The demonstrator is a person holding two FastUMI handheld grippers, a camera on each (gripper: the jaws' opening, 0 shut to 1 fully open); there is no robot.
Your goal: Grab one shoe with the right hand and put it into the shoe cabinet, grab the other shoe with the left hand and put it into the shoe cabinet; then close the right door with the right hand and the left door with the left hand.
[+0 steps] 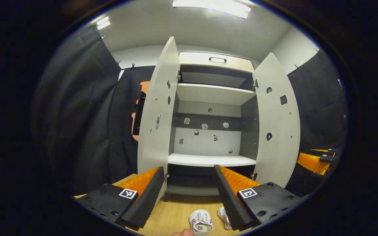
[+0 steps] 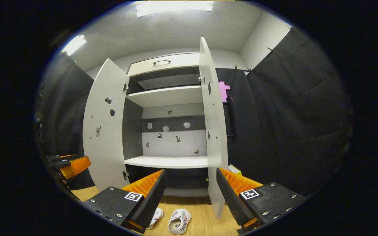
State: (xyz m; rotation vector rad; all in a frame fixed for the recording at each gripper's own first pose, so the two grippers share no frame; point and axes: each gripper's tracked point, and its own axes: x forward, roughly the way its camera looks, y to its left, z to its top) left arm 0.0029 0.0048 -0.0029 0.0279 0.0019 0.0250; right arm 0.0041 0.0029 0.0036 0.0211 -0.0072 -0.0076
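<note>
The white shoe cabinet (image 1: 212,160) stands ahead with its left door (image 1: 156,111) and right door (image 1: 276,121) both swung open; its shelves are bare. Two white shoes with red and blue stripes lie on the wooden floor in front, one (image 1: 201,222) between my left gripper's fingers' line of sight, the other (image 1: 223,217) partly behind the right finger. My left gripper (image 1: 187,193) is open, above and short of them. In the right gripper view the cabinet (image 2: 169,162), one shoe (image 2: 179,222) and the other shoe (image 2: 156,216) appear below my open right gripper (image 2: 190,193).
The other gripper (image 1: 317,160) shows at the right edge of the left gripper view, and the left gripper (image 2: 69,165) at the left edge of the right one. Black cloth walls flank the cabinet. A drawer with a handle (image 1: 217,59) tops it. A fingertip (image 1: 182,232) shows at the bottom.
</note>
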